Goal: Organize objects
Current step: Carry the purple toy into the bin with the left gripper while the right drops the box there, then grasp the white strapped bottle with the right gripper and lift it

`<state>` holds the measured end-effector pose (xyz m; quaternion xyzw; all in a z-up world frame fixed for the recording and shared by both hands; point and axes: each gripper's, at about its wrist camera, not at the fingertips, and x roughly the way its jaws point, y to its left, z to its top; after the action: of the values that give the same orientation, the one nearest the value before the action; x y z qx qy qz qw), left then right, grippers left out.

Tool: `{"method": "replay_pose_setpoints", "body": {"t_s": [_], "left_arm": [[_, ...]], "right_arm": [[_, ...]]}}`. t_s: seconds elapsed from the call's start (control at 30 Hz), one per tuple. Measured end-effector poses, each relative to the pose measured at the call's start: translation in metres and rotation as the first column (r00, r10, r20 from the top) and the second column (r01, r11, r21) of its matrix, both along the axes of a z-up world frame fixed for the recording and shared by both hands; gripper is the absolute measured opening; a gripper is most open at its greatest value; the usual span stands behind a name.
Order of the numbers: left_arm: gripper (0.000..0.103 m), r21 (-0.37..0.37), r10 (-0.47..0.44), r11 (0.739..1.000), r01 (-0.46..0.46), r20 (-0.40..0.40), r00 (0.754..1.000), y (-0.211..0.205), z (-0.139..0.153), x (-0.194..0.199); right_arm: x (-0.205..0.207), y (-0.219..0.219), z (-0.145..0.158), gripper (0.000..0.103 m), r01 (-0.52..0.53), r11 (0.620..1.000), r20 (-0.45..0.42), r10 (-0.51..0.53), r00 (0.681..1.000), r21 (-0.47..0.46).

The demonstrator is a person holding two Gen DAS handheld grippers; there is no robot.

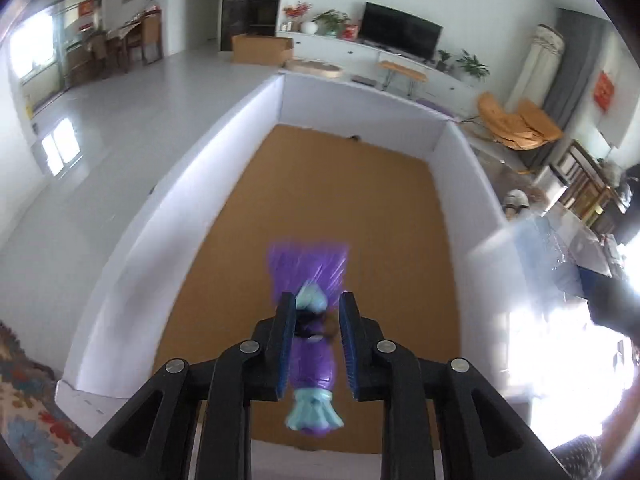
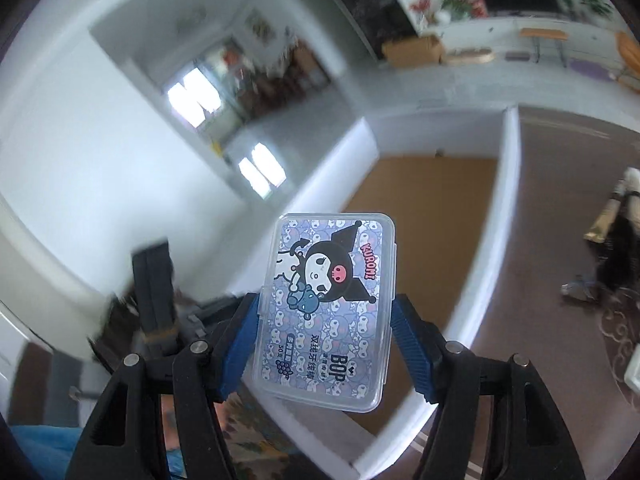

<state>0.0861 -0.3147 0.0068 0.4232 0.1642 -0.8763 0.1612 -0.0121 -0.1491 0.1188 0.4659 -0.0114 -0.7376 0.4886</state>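
Note:
My left gripper [image 1: 318, 300] is shut on a purple toy [image 1: 310, 364] with pale blue ends, which hangs lengthwise between the blue pads. It is held above a large white-walled box [image 1: 160, 220] with a bare brown cardboard floor [image 1: 328, 200]. My right gripper [image 2: 326, 302] is shut on a clear plastic floss-pick case [image 2: 332, 264] with a cartoon label, its pads pressing on the case's two long edges. The case is in the air near the same box's white wall [image 2: 504, 200], with the brown floor [image 2: 420, 208] behind it.
A patterned rug [image 1: 24, 400] lies left of the box. A brown carpet [image 2: 560, 200] with several small items [image 2: 616, 240] lies right of the box. A TV unit [image 1: 400, 36] and a cardboard carton [image 1: 262, 48] stand far back. A blurred dark object [image 2: 154, 292] is at the lower left.

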Motion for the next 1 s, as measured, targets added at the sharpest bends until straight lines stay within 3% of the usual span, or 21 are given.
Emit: {"method": "replay_pose_setpoints", "body": {"t_s": [0.03, 0.1, 0.17, 0.23, 0.3, 0.4, 0.43, 0.47, 0.53, 0.63, 0.7, 0.83, 0.9, 1.0], "left_arm": [[0.027, -0.004, 0.002, 1.000, -0.002, -0.006, 1.000, 0.001, 0.000, 0.002], [0.058, -0.028, 0.000, 1.000, -0.001, -0.031, 1.000, 0.009, 0.004, 0.005], [0.072, -0.059, -0.012, 0.998, 0.008, -0.063, 0.998, 0.027, 0.012, 0.001], [0.072, -0.073, -0.063, 0.996, 0.055, -0.113, 0.992, 0.050, 0.026, -0.001], [0.072, -0.070, -0.138, 0.989, 0.128, -0.155, 0.978, 0.078, 0.040, -0.004], [0.073, -0.060, -0.296, 0.955, 0.290, -0.214, 0.931, 0.139, 0.062, -0.006], [0.075, -0.057, -0.354, 0.935, 0.351, -0.227, 0.907, 0.162, 0.066, -0.009], [0.084, -0.053, -0.408, 0.912, 0.408, -0.234, 0.882, 0.184, 0.068, -0.010], [0.094, -0.034, -0.515, 0.852, 0.522, -0.231, 0.825, 0.234, 0.064, -0.014], [0.095, -0.003, -0.597, 0.796, 0.605, -0.170, 0.784, 0.289, 0.036, -0.027], [0.095, 0.009, -0.604, 0.793, 0.609, -0.120, 0.788, 0.307, 0.005, -0.041], [0.095, 0.030, -0.543, 0.840, 0.542, 0.010, 0.840, 0.309, -0.054, -0.088], [0.095, -0.008, -0.516, 0.856, 0.516, 0.024, 0.856, 0.304, -0.065, -0.101], [0.095, -0.055, -0.504, 0.860, 0.507, 0.051, 0.862, 0.299, -0.079, -0.111]], "right_arm": [[0.001, -0.004, -0.006, 0.078, 0.004, 1.000, -0.013, -0.004, 1.000, 0.019], [0.000, 0.003, -0.013, 0.082, 0.031, 0.999, -0.042, -0.030, 0.999, 0.026], [-0.003, 0.025, -0.015, 0.090, 0.089, 0.996, -0.078, -0.087, 0.993, 0.019], [-0.009, 0.056, -0.019, 0.093, 0.173, 0.985, -0.130, -0.169, 0.977, 0.014], [-0.013, 0.095, -0.024, 0.096, 0.298, 0.954, -0.196, -0.286, 0.938, 0.030], [-0.018, 0.173, -0.044, 0.098, 0.536, 0.840, -0.277, -0.498, 0.822, 0.080], [-0.022, 0.200, -0.057, 0.098, 0.611, 0.784, -0.289, -0.564, 0.774, 0.108], [-0.027, 0.218, -0.066, 0.098, 0.656, 0.742, -0.291, -0.603, 0.742, 0.134], [-0.031, 0.262, -0.092, 0.098, 0.740, 0.642, -0.301, -0.679, 0.670, 0.199], [-0.032, 0.298, -0.109, 0.098, 0.786, 0.570, -0.333, -0.712, 0.619, 0.242], [-0.026, 0.314, -0.114, 0.098, 0.794, 0.555, -0.347, -0.715, 0.608, 0.248], [-0.022, 0.322, -0.128, 0.098, 0.807, 0.537, -0.347, -0.729, 0.590, 0.246], [-0.024, 0.317, -0.127, 0.098, 0.810, 0.541, -0.339, -0.736, 0.586, 0.227], [-0.025, 0.319, -0.127, 0.098, 0.818, 0.533, -0.346, -0.741, 0.576, 0.219]]}}
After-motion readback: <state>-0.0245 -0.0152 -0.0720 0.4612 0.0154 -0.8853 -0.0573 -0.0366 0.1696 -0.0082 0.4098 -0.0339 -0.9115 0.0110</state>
